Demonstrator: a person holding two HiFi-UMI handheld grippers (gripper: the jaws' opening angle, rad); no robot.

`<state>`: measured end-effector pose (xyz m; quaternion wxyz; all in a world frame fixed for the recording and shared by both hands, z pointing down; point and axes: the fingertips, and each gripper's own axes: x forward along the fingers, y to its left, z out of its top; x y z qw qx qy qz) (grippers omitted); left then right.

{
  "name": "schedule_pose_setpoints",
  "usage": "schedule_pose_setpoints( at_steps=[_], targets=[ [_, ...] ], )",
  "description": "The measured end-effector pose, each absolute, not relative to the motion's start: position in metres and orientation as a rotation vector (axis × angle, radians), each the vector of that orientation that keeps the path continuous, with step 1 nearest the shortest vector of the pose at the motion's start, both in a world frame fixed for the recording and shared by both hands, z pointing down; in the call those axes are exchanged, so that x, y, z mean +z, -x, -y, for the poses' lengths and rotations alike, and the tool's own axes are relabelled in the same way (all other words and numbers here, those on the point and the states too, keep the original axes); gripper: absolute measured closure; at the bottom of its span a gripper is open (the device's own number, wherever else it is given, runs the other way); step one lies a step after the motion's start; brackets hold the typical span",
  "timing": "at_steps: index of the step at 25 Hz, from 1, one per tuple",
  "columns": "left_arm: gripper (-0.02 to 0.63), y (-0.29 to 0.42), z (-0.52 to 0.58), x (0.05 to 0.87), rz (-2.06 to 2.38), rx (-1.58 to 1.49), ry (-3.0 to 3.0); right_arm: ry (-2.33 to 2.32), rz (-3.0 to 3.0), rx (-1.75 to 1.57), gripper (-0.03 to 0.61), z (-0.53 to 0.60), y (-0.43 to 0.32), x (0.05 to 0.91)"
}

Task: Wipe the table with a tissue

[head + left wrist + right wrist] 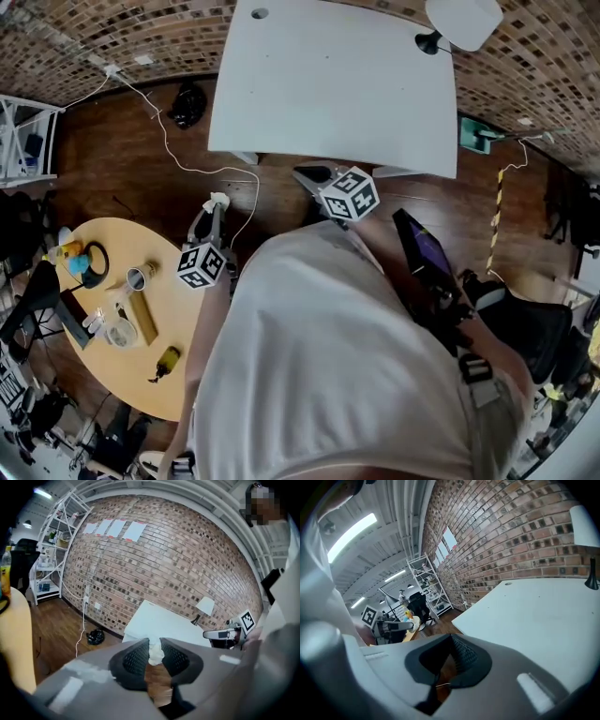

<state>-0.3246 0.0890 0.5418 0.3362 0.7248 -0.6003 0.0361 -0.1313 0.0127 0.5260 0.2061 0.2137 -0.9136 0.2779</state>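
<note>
A white tissue [155, 652] is pinched between the dark pads of my left gripper [155, 644]. In the head view the left gripper [216, 203] hangs above the wooden floor with the tissue [218, 199] at its tip, left of and short of the white table [328, 84]. My right gripper [309, 174] is just before the table's near edge. In its own view the right gripper [451, 641] has its jaw tips together with nothing between them, and the white table [534, 616] spreads out to the right. The person's pale shirt hides the arms.
A round wooden table [178, 375] at the lower left carries a bottle, cups and a tape roll. A white cable [169, 141] and a black bag [187, 103] lie on the floor. A white lamp [459, 23] stands on the table's far right corner. Dark gear [427, 248] lies to the right.
</note>
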Motion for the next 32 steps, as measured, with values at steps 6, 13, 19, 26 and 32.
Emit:
schedule_pose_setpoints(
  at_steps=[6,13,19,26,32],
  targets=[
    [0.541,0.286,-0.041,0.531,1.508,0.167,-1.985,-0.646,2.565,0.777,0.569,0.024,0.100,0.524],
    [0.541,0.245,0.005,0.529,1.476,0.219,-2.030,-0.680,2.576,0.801,0.569,0.054,0.060,0.527],
    [0.541,0.215,0.036,0.518,1.475,0.258,-2.077,-0.692,2.592,0.811,0.569,0.071,0.035,0.526],
    [0.541,0.190,0.063,0.503,1.495,0.277,-2.112,-0.709,2.619,0.822,0.570,0.082,0.007,0.518],
    [0.540,0.188,0.068,0.503,1.487,0.323,-2.124,-0.757,2.638,0.848,0.569,0.088,-0.001,0.517]
  ],
)
